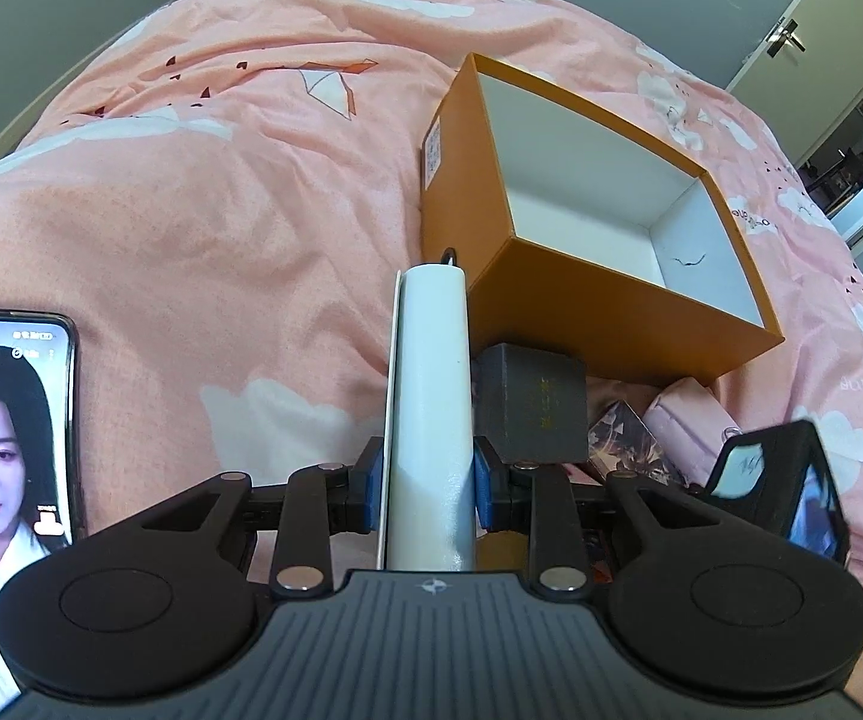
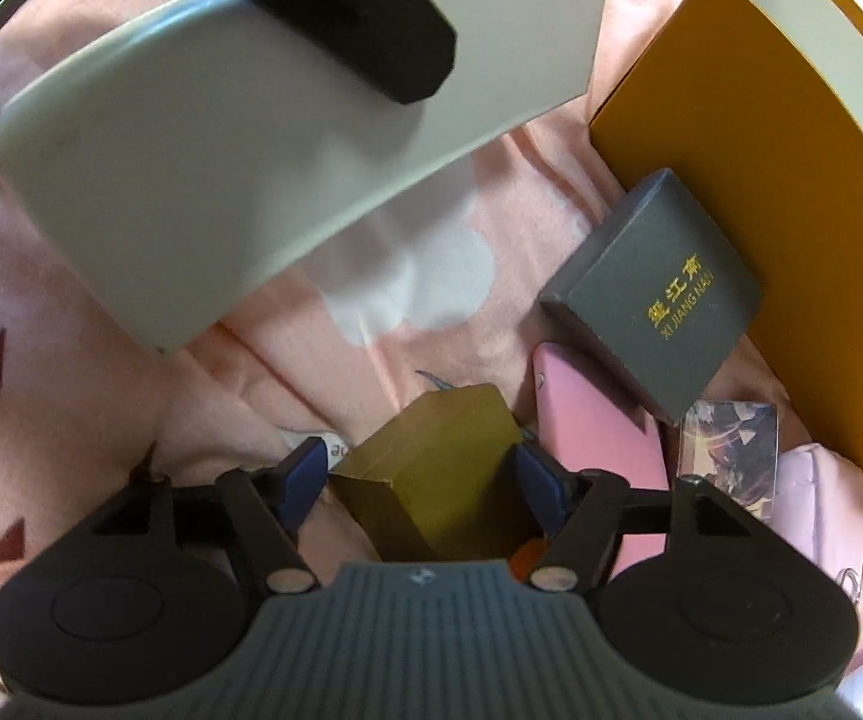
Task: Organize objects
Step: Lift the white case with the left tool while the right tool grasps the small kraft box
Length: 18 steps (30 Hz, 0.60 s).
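Note:
My left gripper (image 1: 428,483) is shut on a white flat box (image 1: 431,396), held edge-up above the bed, just short of the open orange box (image 1: 599,222) with its white empty inside. The same white box (image 2: 239,138) hangs over the right wrist view. My right gripper (image 2: 422,474) is shut on a small olive-yellow box (image 2: 437,468), low over the bedspread. A grey box with gold lettering (image 2: 659,294) leans by the orange box's wall (image 2: 749,192); it also shows in the left wrist view (image 1: 530,402).
A pink case (image 2: 599,438), a patterned card box (image 2: 728,450) and a pale pink pouch (image 2: 815,498) lie beside the orange box. A phone (image 1: 5,420) with a lit screen lies at the left on the pink bedspread (image 1: 221,180). A door (image 1: 815,18) stands far right.

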### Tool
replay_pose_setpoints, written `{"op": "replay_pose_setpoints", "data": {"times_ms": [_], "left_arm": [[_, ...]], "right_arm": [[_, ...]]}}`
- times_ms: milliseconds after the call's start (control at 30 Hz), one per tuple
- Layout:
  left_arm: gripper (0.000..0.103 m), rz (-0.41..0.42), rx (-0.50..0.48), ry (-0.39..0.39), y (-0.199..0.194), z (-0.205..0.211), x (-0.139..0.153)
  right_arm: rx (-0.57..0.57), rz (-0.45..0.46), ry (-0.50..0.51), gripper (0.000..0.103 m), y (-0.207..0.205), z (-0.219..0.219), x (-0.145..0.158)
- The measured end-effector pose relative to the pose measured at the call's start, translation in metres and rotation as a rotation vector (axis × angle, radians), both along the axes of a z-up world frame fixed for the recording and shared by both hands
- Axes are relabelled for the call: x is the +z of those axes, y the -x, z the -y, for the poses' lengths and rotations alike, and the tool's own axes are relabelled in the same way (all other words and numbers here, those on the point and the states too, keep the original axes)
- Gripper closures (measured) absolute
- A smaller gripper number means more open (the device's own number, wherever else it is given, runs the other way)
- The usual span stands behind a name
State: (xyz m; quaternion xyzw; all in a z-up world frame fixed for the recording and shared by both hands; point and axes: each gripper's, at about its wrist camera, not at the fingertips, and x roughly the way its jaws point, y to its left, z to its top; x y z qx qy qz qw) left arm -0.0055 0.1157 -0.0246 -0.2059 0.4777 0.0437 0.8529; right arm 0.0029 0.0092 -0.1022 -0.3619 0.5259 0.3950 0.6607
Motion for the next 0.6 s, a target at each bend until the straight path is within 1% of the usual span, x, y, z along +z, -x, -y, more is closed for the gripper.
{"op": "replay_pose_setpoints", "data": {"times_ms": [33,100,133,167,233,267,333,400,467,500,533,600], "left_arm": [[0.071,0.0,-0.003,0.001,0.0,0.001,0.0],[0.071,-0.001,-0.013,0.001,0.0,0.003,-0.001],[0.071,-0.005,-0.021,0.001,-0.001,0.005,-0.002],[0.071,-0.01,-0.03,0.003,-0.001,0.006,-0.003],[0.071,-0.023,-0.047,0.014,-0.003,0.009,-0.007],[0.071,-0.031,-0.054,0.019,-0.003,0.01,-0.01],[0.071,-0.049,-0.062,0.019,-0.004,0.013,-0.014],[0.071,-0.061,-0.066,0.011,-0.005,0.015,-0.017],[0.071,-0.065,-0.073,0.006,-0.004,0.017,-0.018],[0.071,-0.065,-0.075,0.005,-0.004,0.017,-0.018],[0.071,-0.064,-0.076,0.004,-0.004,0.017,-0.017],[0.071,-0.066,-0.074,0.006,-0.004,0.016,-0.018]], "right_arm": [[-0.009,-0.016,-0.002,0.037,-0.004,0.003,0.002],[-0.061,-0.06,-0.03,0.042,-0.015,0.012,0.006],[-0.085,-0.079,-0.045,0.051,-0.021,0.017,0.009],[-0.12,-0.096,-0.062,0.07,-0.027,0.024,0.012],[-0.21,-0.151,-0.102,0.079,-0.045,0.04,0.019],[-0.236,-0.178,-0.123,0.081,-0.052,0.048,0.021],[-0.288,-0.236,-0.154,0.082,-0.064,0.06,0.022],[-0.297,-0.257,-0.158,0.082,-0.068,0.063,0.021],[-0.273,-0.265,-0.139,0.069,-0.059,0.054,0.021],[-0.251,-0.267,-0.12,0.065,-0.053,0.048,0.019],[-0.232,-0.264,-0.107,0.059,-0.04,0.047,0.022],[-0.21,-0.242,-0.076,0.055,-0.035,0.038,0.021]]}}
